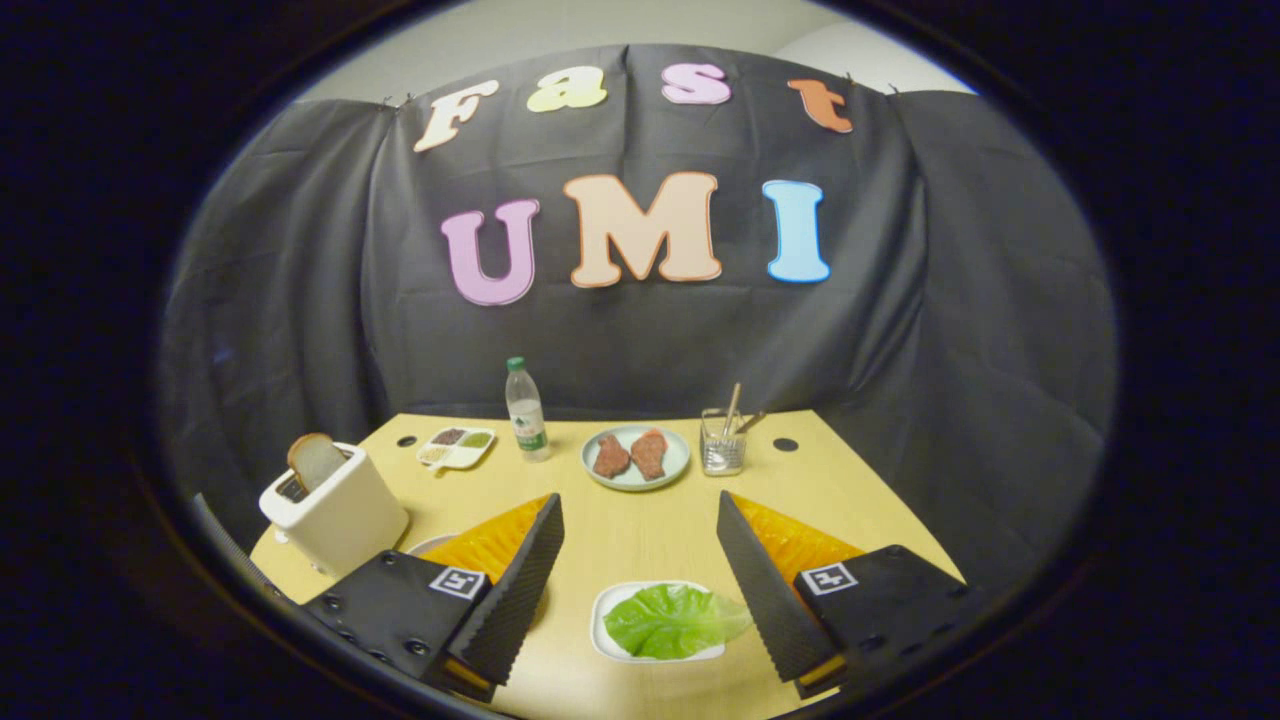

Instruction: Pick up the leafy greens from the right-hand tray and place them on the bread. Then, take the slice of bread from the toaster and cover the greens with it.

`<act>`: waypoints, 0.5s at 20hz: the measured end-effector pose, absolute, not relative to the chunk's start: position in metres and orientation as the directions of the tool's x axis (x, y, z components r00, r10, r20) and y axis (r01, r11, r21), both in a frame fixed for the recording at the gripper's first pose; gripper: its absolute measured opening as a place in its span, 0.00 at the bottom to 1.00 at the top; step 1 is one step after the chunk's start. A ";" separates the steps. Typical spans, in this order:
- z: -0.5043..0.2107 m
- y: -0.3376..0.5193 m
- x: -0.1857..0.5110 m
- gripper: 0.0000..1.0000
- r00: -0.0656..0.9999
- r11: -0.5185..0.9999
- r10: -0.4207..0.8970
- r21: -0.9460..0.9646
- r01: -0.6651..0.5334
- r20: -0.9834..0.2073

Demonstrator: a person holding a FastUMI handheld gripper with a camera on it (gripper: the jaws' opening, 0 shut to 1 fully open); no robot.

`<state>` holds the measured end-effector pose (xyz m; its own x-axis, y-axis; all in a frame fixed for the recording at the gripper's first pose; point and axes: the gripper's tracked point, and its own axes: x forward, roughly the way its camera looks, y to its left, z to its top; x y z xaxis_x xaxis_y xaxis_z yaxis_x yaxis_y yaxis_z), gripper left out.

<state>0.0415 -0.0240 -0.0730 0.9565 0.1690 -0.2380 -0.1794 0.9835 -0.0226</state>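
A green leaf of leafy greens (672,619) lies on a small white tray (606,632) on the yellow table, low between my two fingers. My gripper (640,545) hovers above it, open wide, with nothing between the black ridged fingers (520,590). A white toaster (335,510) stands off the left finger, a slice of bread (315,460) sticking up from its slot. A sliver of a white plate (432,544) peeks out from behind the left finger; what lies on it is hidden.
Beyond the fingers, a grey plate (636,457) holds two reddish meat pieces. A water bottle (525,410), a small divided dish (456,446) and a clear cup with utensils (722,441) line the table's far side. Black cloth walls the booth.
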 end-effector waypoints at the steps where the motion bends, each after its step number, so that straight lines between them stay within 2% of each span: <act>1: -0.085 -0.027 0.044 0.98 0.946 0.982 0.179 -0.011 -0.189 -0.269; 10: -0.208 -0.092 0.075 0.98 0.769 0.963 0.228 0.022 -0.269 -0.598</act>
